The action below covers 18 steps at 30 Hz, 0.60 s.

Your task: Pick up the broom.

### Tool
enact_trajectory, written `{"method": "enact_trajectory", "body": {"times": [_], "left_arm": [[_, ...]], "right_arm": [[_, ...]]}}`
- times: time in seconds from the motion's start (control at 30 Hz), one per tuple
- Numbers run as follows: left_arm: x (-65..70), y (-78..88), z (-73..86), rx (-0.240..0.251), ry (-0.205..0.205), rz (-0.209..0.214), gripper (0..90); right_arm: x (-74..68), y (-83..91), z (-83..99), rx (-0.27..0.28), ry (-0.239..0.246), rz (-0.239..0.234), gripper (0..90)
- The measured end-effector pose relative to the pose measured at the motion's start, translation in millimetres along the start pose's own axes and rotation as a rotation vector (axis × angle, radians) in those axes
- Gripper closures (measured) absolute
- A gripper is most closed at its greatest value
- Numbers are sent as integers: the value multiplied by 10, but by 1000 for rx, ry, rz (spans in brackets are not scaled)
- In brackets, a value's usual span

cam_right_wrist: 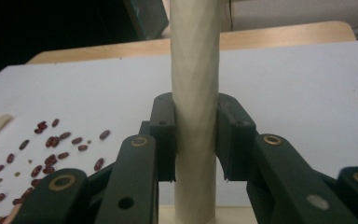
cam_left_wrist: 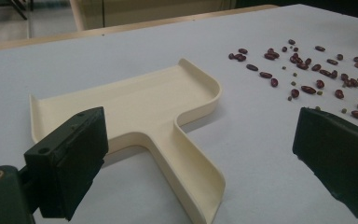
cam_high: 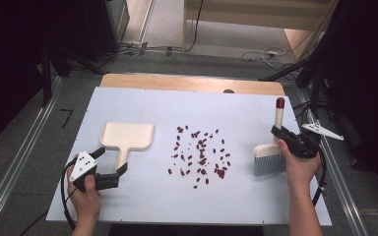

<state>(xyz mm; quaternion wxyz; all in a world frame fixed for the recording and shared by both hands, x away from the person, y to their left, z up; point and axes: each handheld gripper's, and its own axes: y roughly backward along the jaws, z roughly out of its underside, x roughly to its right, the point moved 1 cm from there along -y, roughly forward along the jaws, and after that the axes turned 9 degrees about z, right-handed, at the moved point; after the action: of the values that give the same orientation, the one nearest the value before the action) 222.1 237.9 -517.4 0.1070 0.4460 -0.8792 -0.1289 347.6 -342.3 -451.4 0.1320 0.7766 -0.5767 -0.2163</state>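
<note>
A cream dustpan (cam_high: 128, 136) (cam_left_wrist: 135, 112) lies flat at the table's left, its handle toward me. My left gripper (cam_high: 112, 166) (cam_left_wrist: 200, 163) stands open at the handle's near end, one jaw on each side of it without touching. Several dark red beans (cam_high: 200, 152) (cam_left_wrist: 307, 70) (cam_right_wrist: 46, 149) lie scattered in the middle. To their right a small brush (cam_high: 270, 147) stands with its grey bristles on the table and its red-tipped cream handle (cam_right_wrist: 195, 93) upright. My right gripper (cam_high: 278, 135) (cam_right_wrist: 195, 140) is shut on that handle.
The white table cover (cam_high: 197, 206) lies over a wooden top (cam_high: 192, 81). Metal rails run along the floor at both sides. Cables lie on the floor beyond the far edge.
</note>
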Motion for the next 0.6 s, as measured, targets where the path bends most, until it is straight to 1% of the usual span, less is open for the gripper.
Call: {"method": "enact_trajectory", "body": {"times": [0.07,0.1,0.13,0.17,0.2,0.23,0.3,0.33,0.37,0.43,0.47,0.5,0.6], "left_arm": [[12,0,-5,-4,-9,-6,33],[19,3,-12,-7,-16,-11,33],[25,3,-16,-6,-22,-11,33],[31,1,-20,-7,-28,-14,33],[37,-6,-23,-7,-30,-11,33],[38,-11,-23,-12,-35,-9,33],[33,-18,-22,-15,-37,-4,33],[28,-18,-21,-14,-35,-3,33],[23,-14,-20,-14,-31,-5,33],[16,-8,-17,-5,-20,-11,33],[12,-4,-15,-4,-19,-14,33],[11,-3,-14,-1,-13,-18,33],[10,6,-20,3,-3,-26,33]], "right_arm": [[-1,52,9,21,-6,-9,689],[5,103,23,43,-14,-20,689],[5,103,23,43,-14,-20,689],[11,129,32,56,-20,-26,688],[11,154,41,67,-27,-38,689],[12,178,51,78,-23,-45,689],[1,228,73,97,-29,-49,689],[-6,278,95,115,-33,-58,689],[-7,294,103,123,-32,-60,689],[-11,307,104,122,-25,-62,689],[-15,319,105,123,-19,-56,689],[-18,335,106,125,-14,-61,689],[-25,378,104,140,-24,-73,689]]}}
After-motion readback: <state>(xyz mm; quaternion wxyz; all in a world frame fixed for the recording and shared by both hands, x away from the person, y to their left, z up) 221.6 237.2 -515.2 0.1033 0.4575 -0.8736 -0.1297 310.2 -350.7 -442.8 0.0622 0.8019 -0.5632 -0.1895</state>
